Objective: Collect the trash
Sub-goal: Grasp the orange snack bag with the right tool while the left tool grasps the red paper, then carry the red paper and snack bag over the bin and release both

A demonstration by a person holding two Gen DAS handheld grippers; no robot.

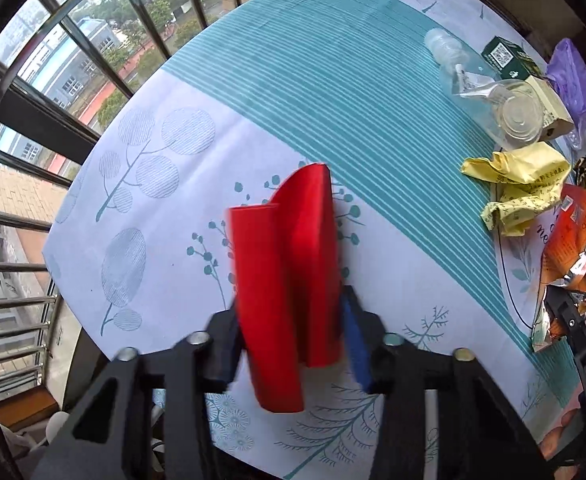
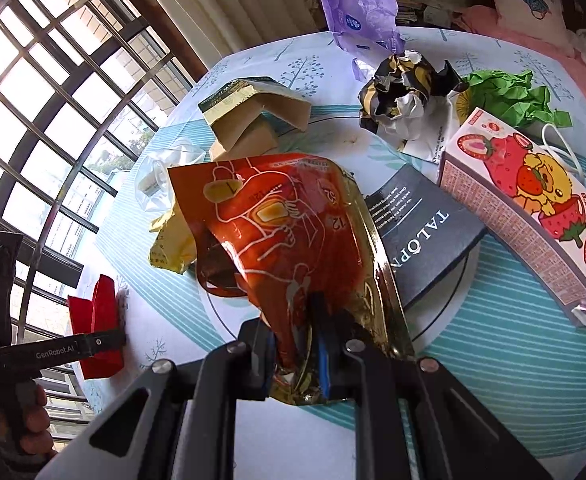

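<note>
A red folded paper (image 1: 289,260) stands on end on the patterned tablecloth (image 1: 165,208), near the table's left edge. My left gripper (image 1: 289,344) points straight down over it, its pads pressing on both sides of the paper. The same red paper (image 2: 93,312) appears at the far left of the right wrist view, with a person's hand holding that gripper below it. My right gripper (image 2: 297,352) is shut on the bottom edge of an orange foil snack bag (image 2: 285,220), which is held up off the cloth. That bag (image 1: 569,248) also shows at the right edge of the left wrist view.
More trash lies on the table: a yellow crumpled wrapper (image 1: 521,184), a clear plastic bottle (image 1: 493,96), a torn cardboard box (image 2: 253,116), a purple bag (image 2: 361,12), a black-and-gold wrapper (image 2: 409,84), green crumpled paper (image 2: 509,96), a strawberry carton (image 2: 533,208), a dark booklet (image 2: 425,232). A barred window runs along the left.
</note>
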